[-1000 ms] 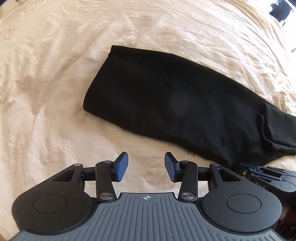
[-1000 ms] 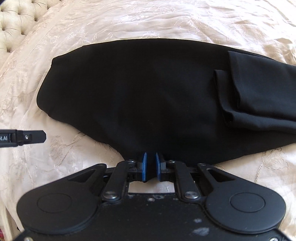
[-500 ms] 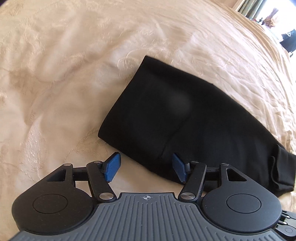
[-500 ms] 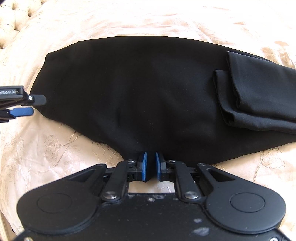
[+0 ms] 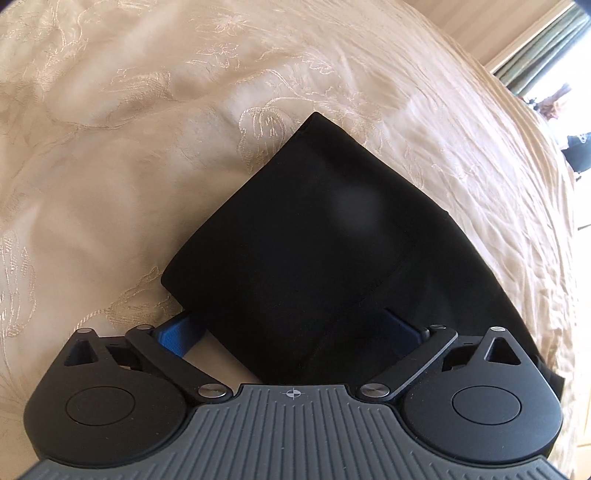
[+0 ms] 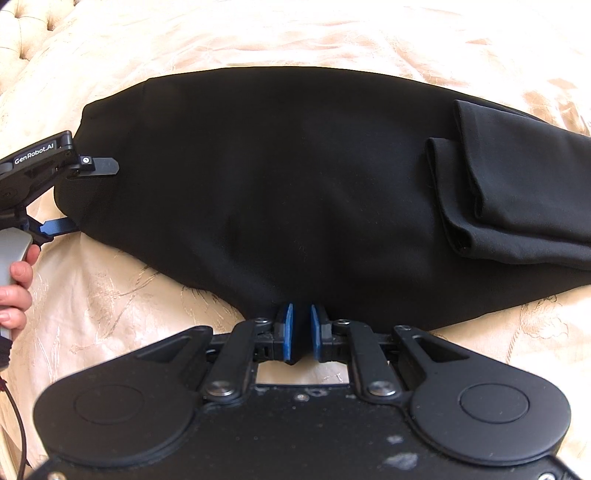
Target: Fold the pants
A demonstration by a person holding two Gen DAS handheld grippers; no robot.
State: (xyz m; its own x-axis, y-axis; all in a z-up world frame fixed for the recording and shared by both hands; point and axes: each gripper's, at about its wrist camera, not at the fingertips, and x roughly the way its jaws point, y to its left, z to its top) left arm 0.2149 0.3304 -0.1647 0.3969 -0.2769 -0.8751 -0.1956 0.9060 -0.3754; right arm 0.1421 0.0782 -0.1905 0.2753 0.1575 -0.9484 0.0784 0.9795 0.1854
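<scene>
Black pants (image 6: 277,177) lie folded lengthwise on a cream bedspread (image 6: 110,295), with the leg ends doubled back on top at the right (image 6: 517,184). My right gripper (image 6: 301,332) is shut on the near edge of the pants, and black cloth shows between its blue pads. My left gripper (image 5: 290,328) is at the left end of the pants (image 5: 314,240). Its jaws are opening wide, one on each side of the near corner, and the pads do not press the cloth. In the right wrist view the left gripper (image 6: 83,195) comes in from the left edge.
The embroidered bedspread (image 5: 147,110) stretches all round the pants. A tufted headboard (image 6: 26,26) shows at the far left corner. A curtain and a bright window (image 5: 535,66) are beyond the bed. A person's hand (image 6: 14,288) holds the left gripper's handle.
The left gripper has come down and in to the pants' left end, rolled, and spread its jaws wide around the corner. The right gripper has stayed shut on the near edge.
</scene>
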